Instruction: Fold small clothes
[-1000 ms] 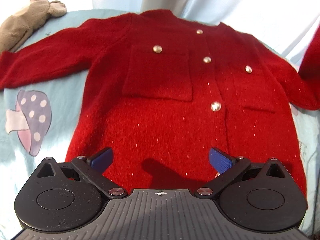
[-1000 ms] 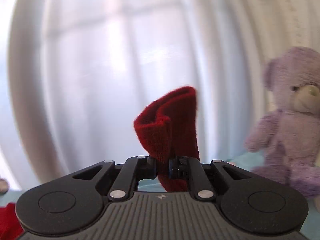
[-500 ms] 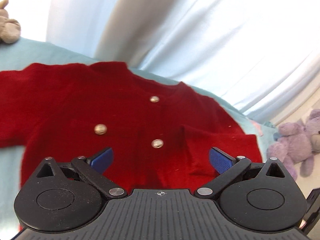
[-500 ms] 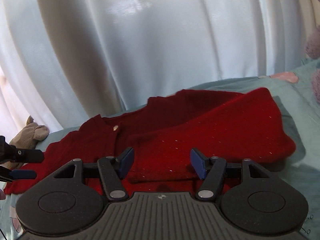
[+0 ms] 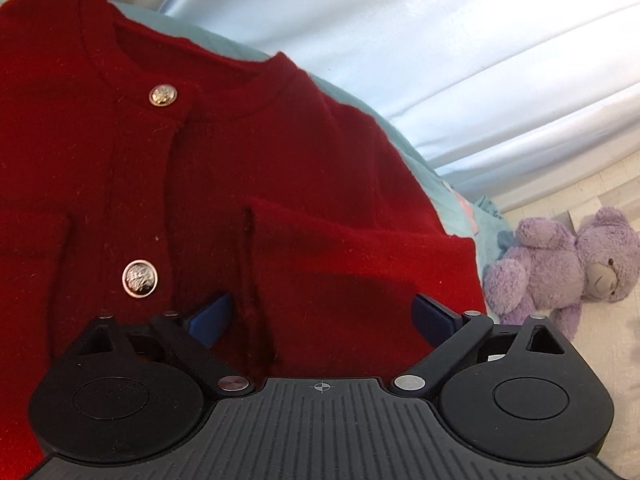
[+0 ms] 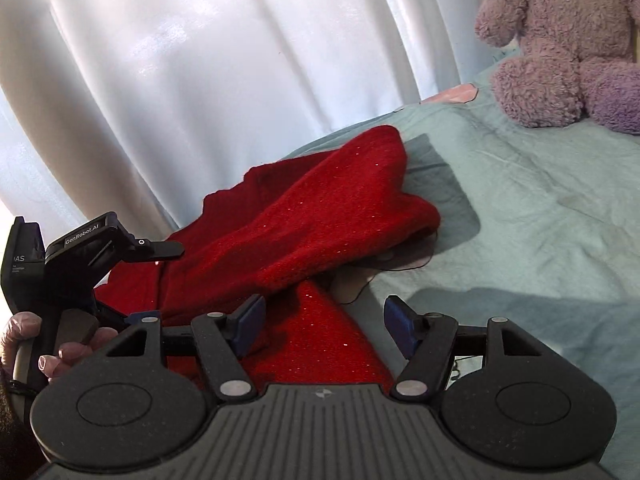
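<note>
A small red cardigan [image 5: 224, 184] with gold buttons [image 5: 139, 279] lies front-up on the light blue sheet [image 6: 520, 216]. Its right sleeve [image 5: 360, 248] is folded across the chest. My left gripper [image 5: 320, 316] is open low over the sleeve's cuff end, its blue fingertips [image 5: 210, 318] on either side of the sleeve. In the right wrist view the folded sleeve [image 6: 312, 224] lies on the cardigan's body. My right gripper [image 6: 326, 326] is open and empty just above the cardigan's right edge. The left gripper's body and the hand holding it [image 6: 60, 276] show at the left.
A purple teddy bear [image 6: 568, 40] sits on the sheet at the right, also in the left wrist view [image 5: 560, 268]. White curtains [image 6: 200, 60] hang behind the bed. Bare sheet lies to the right of the cardigan.
My right gripper let go of the sleeve after laying it across the cardigan's chest, and now stands open. My left gripper moved up along the cardigan to the folded sleeve.
</note>
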